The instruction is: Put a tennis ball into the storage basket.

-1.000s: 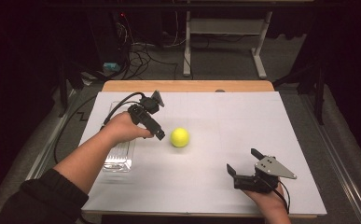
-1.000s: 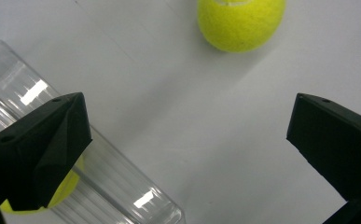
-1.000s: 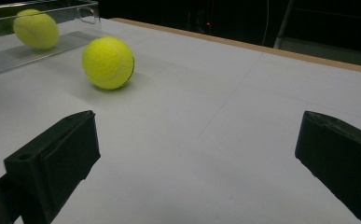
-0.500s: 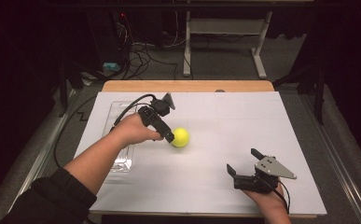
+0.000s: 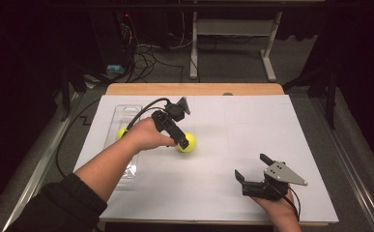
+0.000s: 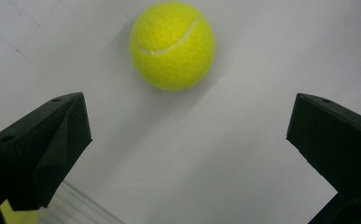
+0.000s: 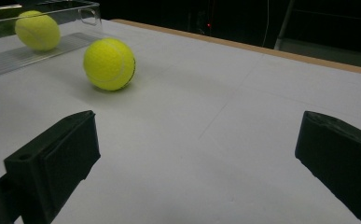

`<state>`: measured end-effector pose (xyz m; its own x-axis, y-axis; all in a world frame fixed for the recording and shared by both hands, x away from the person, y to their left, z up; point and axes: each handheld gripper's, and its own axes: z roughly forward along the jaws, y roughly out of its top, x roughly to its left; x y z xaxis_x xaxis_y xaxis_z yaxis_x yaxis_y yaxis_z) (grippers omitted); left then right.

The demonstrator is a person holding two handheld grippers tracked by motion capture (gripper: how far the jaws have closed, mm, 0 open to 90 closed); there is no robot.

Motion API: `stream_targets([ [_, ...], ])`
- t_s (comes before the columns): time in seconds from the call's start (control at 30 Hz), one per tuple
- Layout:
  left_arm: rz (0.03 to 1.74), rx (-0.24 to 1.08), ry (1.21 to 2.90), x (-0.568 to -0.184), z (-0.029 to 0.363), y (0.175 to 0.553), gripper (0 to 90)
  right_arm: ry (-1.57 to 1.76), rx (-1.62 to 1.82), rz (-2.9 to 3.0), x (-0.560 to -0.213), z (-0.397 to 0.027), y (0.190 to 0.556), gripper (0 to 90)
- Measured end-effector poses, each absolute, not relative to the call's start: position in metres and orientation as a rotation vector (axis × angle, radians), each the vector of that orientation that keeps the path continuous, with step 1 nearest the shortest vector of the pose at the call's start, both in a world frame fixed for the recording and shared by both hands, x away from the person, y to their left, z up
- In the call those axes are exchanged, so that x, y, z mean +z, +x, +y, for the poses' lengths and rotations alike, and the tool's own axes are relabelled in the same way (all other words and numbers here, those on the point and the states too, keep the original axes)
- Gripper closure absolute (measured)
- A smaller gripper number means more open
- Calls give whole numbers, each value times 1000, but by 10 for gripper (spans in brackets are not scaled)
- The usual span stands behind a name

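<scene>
Your right gripper (image 5: pixel 252 170) sat nearest, jaws spread wide and empty, low over the white table (image 5: pixel 223 188). Farther in, your left gripper (image 6: pixel 187 154) hovered just short of the loose tennis ball (image 6: pixel 172 44), jaws wide apart. A glancing jaw could have sent it rolling. Beyond lay the clear tray (image 5: pixel 126 113) with a second ball (image 7: pixel 37 30).

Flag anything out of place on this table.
One tennis ball lies loose on the white table, outside the clear tray that holds the other ball. The left gripper hovers over it, open. Nothing looks spilled or damaged.
</scene>
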<state>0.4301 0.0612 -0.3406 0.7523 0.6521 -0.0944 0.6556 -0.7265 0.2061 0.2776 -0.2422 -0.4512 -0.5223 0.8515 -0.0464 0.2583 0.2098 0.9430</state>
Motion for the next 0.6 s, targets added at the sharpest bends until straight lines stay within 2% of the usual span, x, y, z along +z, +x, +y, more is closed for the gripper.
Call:
stream_targets([
  [0.6,1050,-16,2718,-347,46,439,7,1023,1320,1905,-451,-243,278,0],
])
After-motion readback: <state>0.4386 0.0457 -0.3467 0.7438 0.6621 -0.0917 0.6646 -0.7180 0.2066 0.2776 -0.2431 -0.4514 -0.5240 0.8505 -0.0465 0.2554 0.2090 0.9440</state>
